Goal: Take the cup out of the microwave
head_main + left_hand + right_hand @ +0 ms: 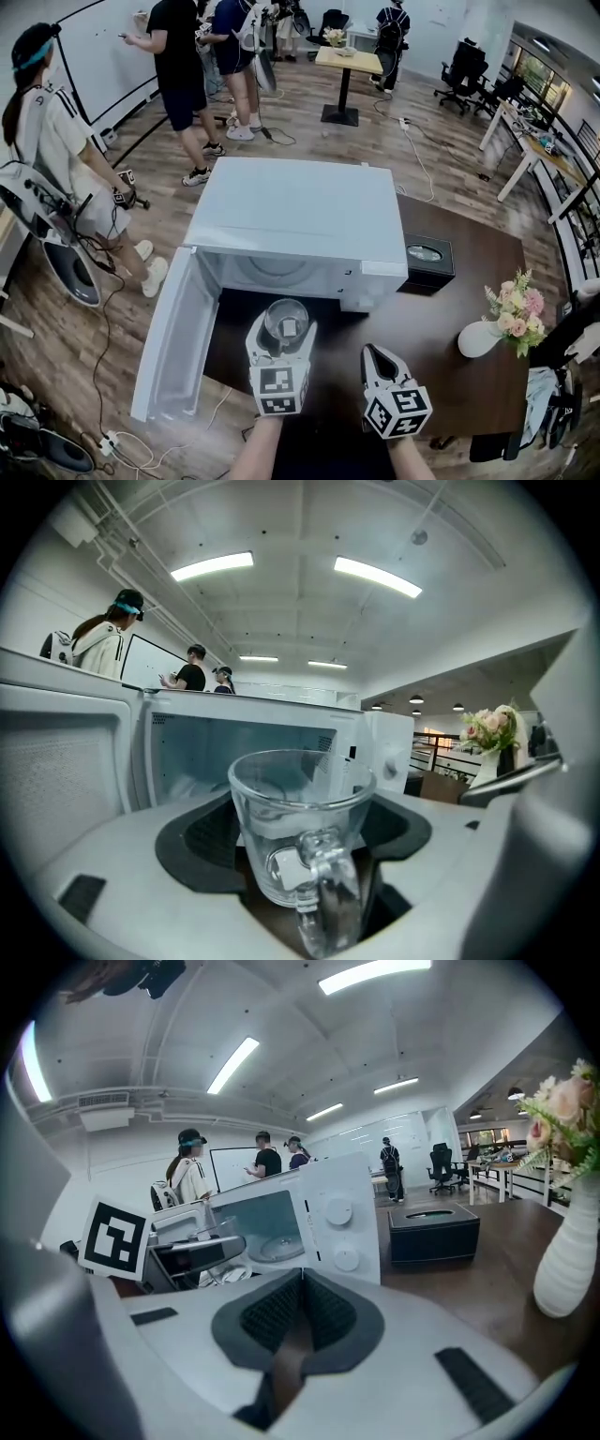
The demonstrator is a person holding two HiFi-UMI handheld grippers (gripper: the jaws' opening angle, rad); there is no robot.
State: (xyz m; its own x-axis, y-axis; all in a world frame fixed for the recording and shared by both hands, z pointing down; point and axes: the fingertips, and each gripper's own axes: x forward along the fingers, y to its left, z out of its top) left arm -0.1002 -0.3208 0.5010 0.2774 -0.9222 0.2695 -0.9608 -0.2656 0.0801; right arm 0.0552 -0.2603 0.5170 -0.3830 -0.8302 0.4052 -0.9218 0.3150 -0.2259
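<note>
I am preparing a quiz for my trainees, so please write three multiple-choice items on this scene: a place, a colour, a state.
1. Relative to the microwave, where is the glass cup?
A. inside it
B. outside it, in the left gripper
C. on top of it
2. What colour is the flower vase?
A. white
B. black
C. red
3. How is the right gripper?
A. wide open
B. shut on the cup
C. shut, empty
Answers: B, its jaws clasp the cup in front of the open door. A, its body is white. C, its jaws meet with nothing between.
</note>
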